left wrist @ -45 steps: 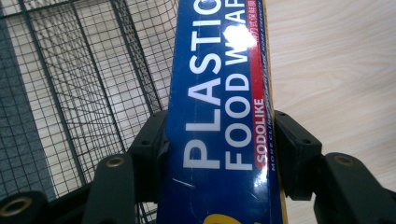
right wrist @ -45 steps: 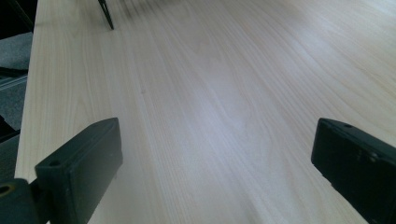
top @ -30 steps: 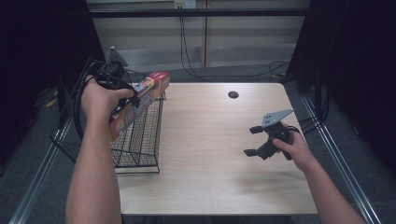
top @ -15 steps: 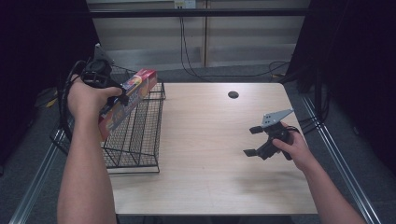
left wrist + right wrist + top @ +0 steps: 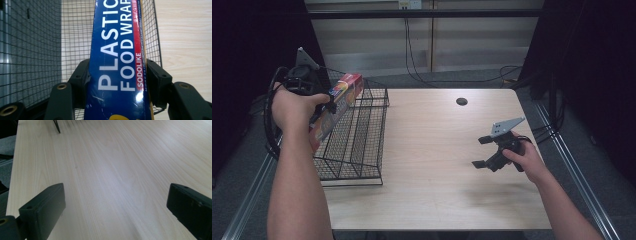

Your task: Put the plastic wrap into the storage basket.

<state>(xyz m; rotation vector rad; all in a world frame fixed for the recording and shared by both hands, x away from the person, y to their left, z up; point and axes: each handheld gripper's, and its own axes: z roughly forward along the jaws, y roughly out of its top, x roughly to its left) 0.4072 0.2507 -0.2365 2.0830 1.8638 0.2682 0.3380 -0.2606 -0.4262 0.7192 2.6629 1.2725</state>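
We count one box of plastic food wrap (image 5: 335, 106), one wire basket (image 5: 357, 145), one table (image 5: 432, 150) and two grippers. Our left gripper (image 5: 117, 75) clamps the box by its long sides above the basket's left edge, long axis slanting up and away from us. Our right gripper (image 5: 486, 151) hangs over the table, jaws wide apart and empty.

Even overhead light, dark surroundings, soft blur in close views.

My left gripper (image 5: 323, 102), upper left, is black with a grey three-cornered plate and looping black cable. My right gripper (image 5: 482, 151), centre right, matches it. Bare forearms.
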